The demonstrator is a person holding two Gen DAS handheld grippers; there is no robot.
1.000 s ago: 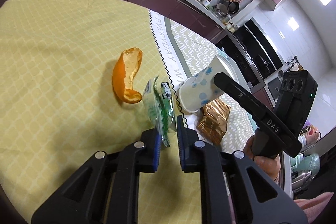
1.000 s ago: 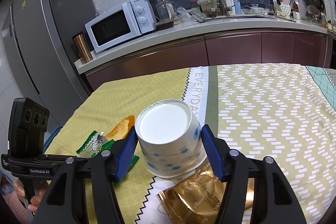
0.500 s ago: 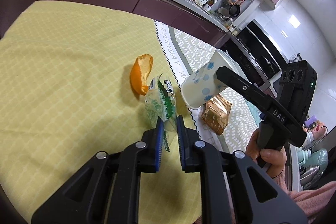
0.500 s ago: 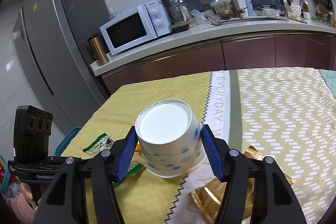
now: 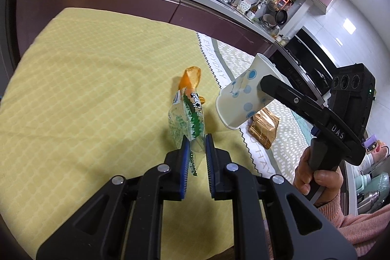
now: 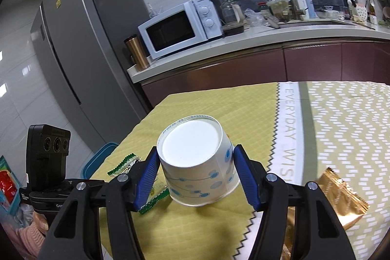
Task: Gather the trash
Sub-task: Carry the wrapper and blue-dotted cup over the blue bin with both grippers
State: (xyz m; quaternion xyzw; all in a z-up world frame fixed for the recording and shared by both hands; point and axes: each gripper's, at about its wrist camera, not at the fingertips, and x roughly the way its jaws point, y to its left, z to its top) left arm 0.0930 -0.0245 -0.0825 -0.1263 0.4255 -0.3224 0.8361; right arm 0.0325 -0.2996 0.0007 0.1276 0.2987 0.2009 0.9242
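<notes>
The left gripper was closed to a narrow gap on a clear plastic wrapper printed in green and white, pinching its lower edge between the blue pads. The wrapper stood up from the jaws and hung above the yellow quilted cloth that covered the table, clear of the surface. Just beyond the wrapper, an orange peel lay curled on the yellow cloth.

The right gripper held a white paper cup with blue dots, its blue pads pressed against opposite sides of the cup wall. The cup was tilted on its side in the air, its flat base facing away from the gripper and its open mouth toward the gripper. In the left wrist view the same cup hung to the right of the wrapper, near it but not touching, above the zigzag edge where the yellow cloth met a white chevron-patterned one.

A gold foil packet lay flat on the chevron cloth to the right, below and beyond the cup. In the right wrist view the packet showed at the near right, partly hidden by the gripper's arm. A kitchen counter with a microwave ran along the far side.
</notes>
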